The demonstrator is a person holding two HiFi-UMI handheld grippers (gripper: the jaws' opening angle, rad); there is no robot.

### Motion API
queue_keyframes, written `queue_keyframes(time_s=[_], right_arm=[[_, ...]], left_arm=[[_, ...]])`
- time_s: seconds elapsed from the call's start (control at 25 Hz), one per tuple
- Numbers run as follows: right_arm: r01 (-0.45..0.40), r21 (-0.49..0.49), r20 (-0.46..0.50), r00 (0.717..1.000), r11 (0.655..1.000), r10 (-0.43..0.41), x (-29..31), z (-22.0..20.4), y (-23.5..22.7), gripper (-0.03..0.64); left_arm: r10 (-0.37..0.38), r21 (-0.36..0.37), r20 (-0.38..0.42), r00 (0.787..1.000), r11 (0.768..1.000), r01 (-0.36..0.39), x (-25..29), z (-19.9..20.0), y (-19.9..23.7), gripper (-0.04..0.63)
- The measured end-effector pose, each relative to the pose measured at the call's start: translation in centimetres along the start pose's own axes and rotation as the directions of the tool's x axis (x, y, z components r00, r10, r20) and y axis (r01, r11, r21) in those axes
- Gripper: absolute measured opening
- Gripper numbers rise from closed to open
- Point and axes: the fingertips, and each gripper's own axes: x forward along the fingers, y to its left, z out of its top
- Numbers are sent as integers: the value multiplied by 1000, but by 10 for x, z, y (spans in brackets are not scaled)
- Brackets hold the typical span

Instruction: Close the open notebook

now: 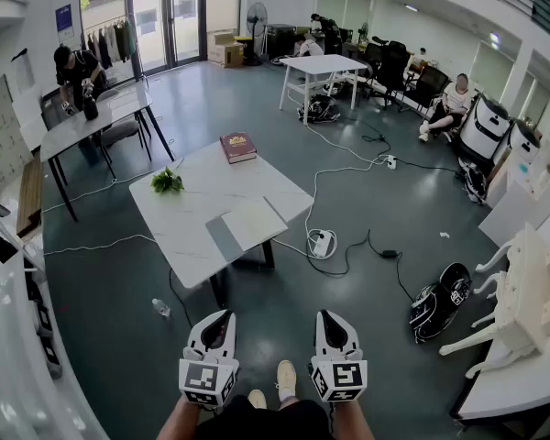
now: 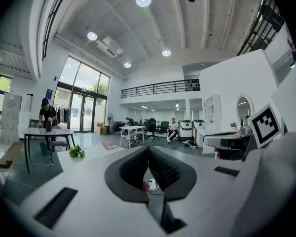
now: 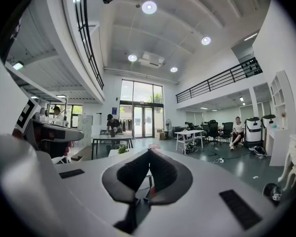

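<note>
The open notebook (image 1: pixel 252 225) lies flat near the front edge of the white table (image 1: pixel 197 246), one grey side and one white page showing. Both grippers are held low in front of the person, well short of the table. My left gripper (image 1: pixel 220 317) and my right gripper (image 1: pixel 326 317) point toward the table, side by side. In the left gripper view the jaws (image 2: pixel 148 150) meet with nothing between them. The right gripper (image 3: pixel 149 152) is likewise shut and empty. The notebook is hidden behind the gripper bodies in both gripper views.
A dark red book (image 1: pixel 237 147) and a small green plant (image 1: pixel 167 181) sit on the same table. Cables and a power strip (image 1: pixel 321 243) lie on the floor right of it, plus a black bag (image 1: pixel 437 305). White furniture (image 1: pixel 522 287) stands right; a person (image 1: pixel 75 71) works at another table.
</note>
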Motion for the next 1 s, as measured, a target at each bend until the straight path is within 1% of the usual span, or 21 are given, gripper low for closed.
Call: queue_keyframes(time_s=[0.2, 0.48, 0.72, 1.0], right_arm=[[2, 19, 8, 1000, 1000, -2, 9, 4, -12, 15], [-1, 5, 3, 1000, 1000, 1, 28, 6, -31, 15], [-13, 4, -7, 1000, 1000, 13, 55, 5, -53, 15], [-46, 8, -1, 999, 999, 46, 93, 11, -86, 15]], left_arm=[[5, -3, -3, 1000, 1000, -5, 13, 4, -1, 25], [11, -13, -4, 1000, 1000, -11, 40, 5, -3, 25], [20, -14, -7, 1000, 1000, -20, 73, 9, -3, 25], [49, -3, -10, 999, 999, -49, 117, 19, -8, 25]])
